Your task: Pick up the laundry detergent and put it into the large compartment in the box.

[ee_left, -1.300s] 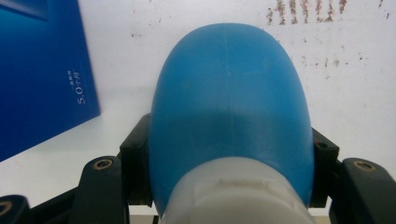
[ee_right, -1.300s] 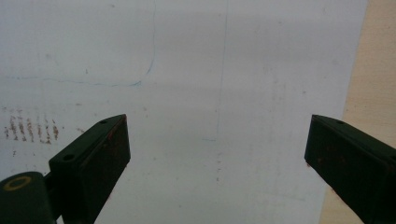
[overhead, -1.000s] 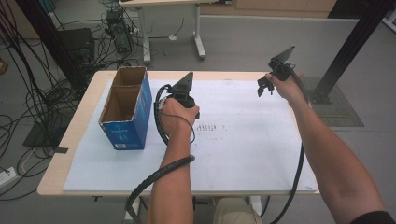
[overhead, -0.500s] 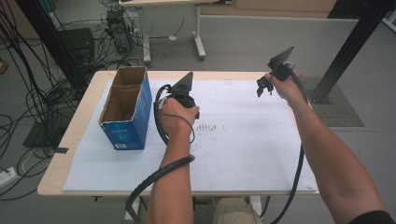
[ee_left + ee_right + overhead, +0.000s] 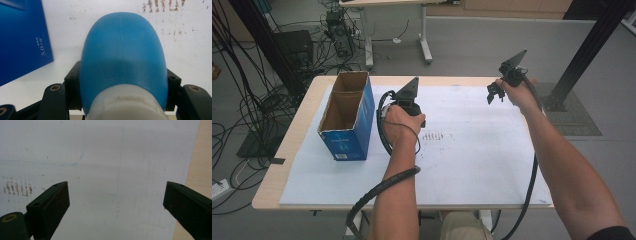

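The left gripper (image 5: 122,100) is clamped on a blue rounded thing (image 5: 122,57), smooth and egg-like at its far end, with a pale grey-white part (image 5: 125,105) at the near end between the 2 black jaws. The jaws press on its 2 flanks, at 9 o'clock and 3 o'clock in the left gripper view. Under it lies the white sheet (image 5: 190,50), and at 10 o'clock stands the side of a blue box (image 5: 20,42) with small white print.

In the high view the left gripper (image 5: 408,100) sits near the middle of the table (image 5: 282,165), held in the left hand (image 5: 398,120), with the open blue cardboard box (image 5: 344,117) just beside it at 9 o'clock. What the hand and gripper cover cannot be made out there. A patch of small brown marks (image 5: 437,136) lies on the sheet at 4 o'clock from the gripper.

The right gripper (image 5: 496,92) is held up at 1 o'clock on the table, well apart from the left one. In the right gripper view its jaws stand wide apart with nothing between them, over the white sheet (image 5: 120,170); the bare wooden table edge (image 5: 202,157) shows at 3 o'clock.
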A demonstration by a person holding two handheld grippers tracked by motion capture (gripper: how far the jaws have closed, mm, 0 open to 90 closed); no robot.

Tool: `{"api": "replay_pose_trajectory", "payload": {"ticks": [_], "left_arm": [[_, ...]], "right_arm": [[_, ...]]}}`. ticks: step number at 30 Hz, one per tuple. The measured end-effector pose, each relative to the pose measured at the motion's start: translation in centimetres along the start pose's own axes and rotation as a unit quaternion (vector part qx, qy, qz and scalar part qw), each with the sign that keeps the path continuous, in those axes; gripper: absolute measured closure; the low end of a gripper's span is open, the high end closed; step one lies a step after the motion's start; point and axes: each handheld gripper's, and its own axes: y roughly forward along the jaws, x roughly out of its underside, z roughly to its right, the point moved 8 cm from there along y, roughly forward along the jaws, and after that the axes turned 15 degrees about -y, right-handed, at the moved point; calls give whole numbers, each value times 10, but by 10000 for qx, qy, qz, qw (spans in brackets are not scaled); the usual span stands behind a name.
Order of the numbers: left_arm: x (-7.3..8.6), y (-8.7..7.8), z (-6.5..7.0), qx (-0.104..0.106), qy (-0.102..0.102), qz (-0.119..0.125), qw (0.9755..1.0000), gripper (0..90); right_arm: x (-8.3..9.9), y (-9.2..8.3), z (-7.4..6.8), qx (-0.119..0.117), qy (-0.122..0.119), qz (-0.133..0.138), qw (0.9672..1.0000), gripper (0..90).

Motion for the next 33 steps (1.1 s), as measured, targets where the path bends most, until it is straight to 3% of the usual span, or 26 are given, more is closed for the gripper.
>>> {"api": "replay_pose_trajectory", "payload": {"ticks": [33], "left_arm": [[0, 0, 0, 7, -6, 13, 10000, 379]], "right_arm": [[2, -1, 3, -15, -29, -8, 10000, 67]]}}
